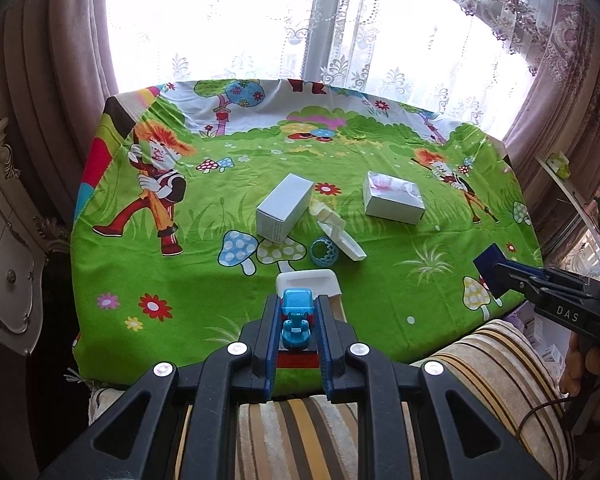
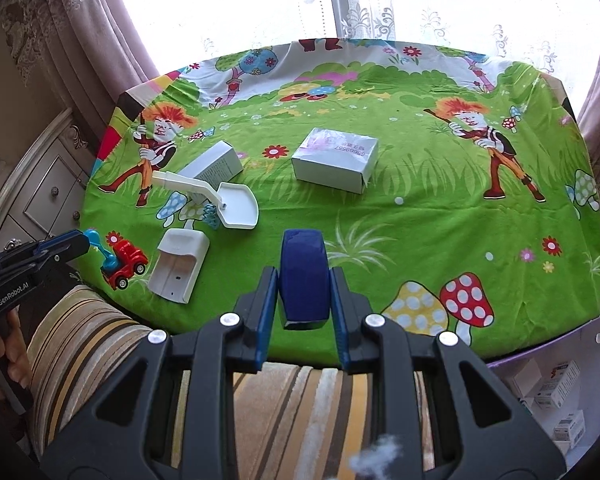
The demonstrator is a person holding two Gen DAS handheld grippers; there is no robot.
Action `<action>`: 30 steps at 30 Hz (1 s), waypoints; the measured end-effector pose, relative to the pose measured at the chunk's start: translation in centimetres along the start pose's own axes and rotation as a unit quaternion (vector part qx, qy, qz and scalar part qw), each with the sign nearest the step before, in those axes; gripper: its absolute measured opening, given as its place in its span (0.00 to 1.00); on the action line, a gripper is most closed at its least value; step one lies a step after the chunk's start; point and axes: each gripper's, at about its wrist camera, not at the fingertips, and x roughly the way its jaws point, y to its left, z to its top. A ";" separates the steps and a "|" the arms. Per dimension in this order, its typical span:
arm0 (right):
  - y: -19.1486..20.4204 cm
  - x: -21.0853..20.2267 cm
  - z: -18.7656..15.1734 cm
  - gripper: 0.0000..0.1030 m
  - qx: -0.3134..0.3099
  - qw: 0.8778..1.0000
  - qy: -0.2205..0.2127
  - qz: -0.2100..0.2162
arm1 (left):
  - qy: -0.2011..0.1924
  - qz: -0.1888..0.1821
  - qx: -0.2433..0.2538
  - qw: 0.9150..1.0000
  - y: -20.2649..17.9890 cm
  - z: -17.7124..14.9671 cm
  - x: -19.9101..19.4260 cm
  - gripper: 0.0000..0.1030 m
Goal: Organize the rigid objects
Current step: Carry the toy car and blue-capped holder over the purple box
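Two cardboard boxes (image 2: pixel 335 159) (image 2: pixel 214 166), three white plastic pieces (image 2: pixel 179 265), one toy truck (image 2: pixel 125 262).

Left claw (image 1: pixel 297 322) clamped — right claw (image 2: pixel 305 280) clamped too, both low.

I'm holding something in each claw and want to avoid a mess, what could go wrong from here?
1. The toy truck is pinched in the left claw right beside the white holder; lowering it could knock the holder.
2. The blue box in the right claw sits near the table's front edge; released there, it might tumble off.
3. The white scoop and lattice ring crowd the middle.
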 end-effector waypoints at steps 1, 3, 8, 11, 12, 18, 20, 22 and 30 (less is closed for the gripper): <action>-0.3 -0.4 -0.2 0.29 0.001 1.000 -0.002 -0.004 | 0.000 -0.004 0.004 1.000 -0.5 0.0 -0.1 0.17; -1.1 -1.4 -0.8 0.29 0.003 1.000 -0.006 -0.015 | -0.001 -0.012 0.015 1.000 -1.8 -0.1 -0.2 0.17; -3.6 -3.9 -2.3 0.29 0.022 0.999 -0.012 -0.035 | -0.002 -0.041 0.042 0.998 -5.5 -0.1 -0.4 0.17; -5.5 -5.3 -3.2 0.29 0.037 0.998 -0.016 -0.050 | -0.001 -0.060 0.061 0.996 -8.1 -0.1 -0.4 0.17; -6.1 -5.8 -3.5 0.29 0.041 0.997 -0.018 -0.056 | -0.001 -0.065 0.067 0.996 -9.0 -0.1 -0.5 0.17; -9.6 -7.9 -5.7 0.29 0.067 0.994 -0.019 -0.090 | 0.007 -0.107 0.100 0.989 -14.1 -0.1 -0.3 0.17; -11.0 -8.4 -6.5 0.29 0.082 0.992 -0.017 -0.098 | 0.010 -0.118 0.112 0.987 -15.8 -0.3 -0.2 0.17; -12.1 -8.9 -7.1 0.29 0.091 0.990 -0.016 -0.107 | 0.015 -0.133 0.124 0.983 -17.6 -0.4 -0.1 0.17; -15.4 -10.5 -9.1 0.29 0.116 0.981 -0.015 -0.156 | 0.044 -0.185 0.168 0.967 -24.5 -1.6 0.7 0.17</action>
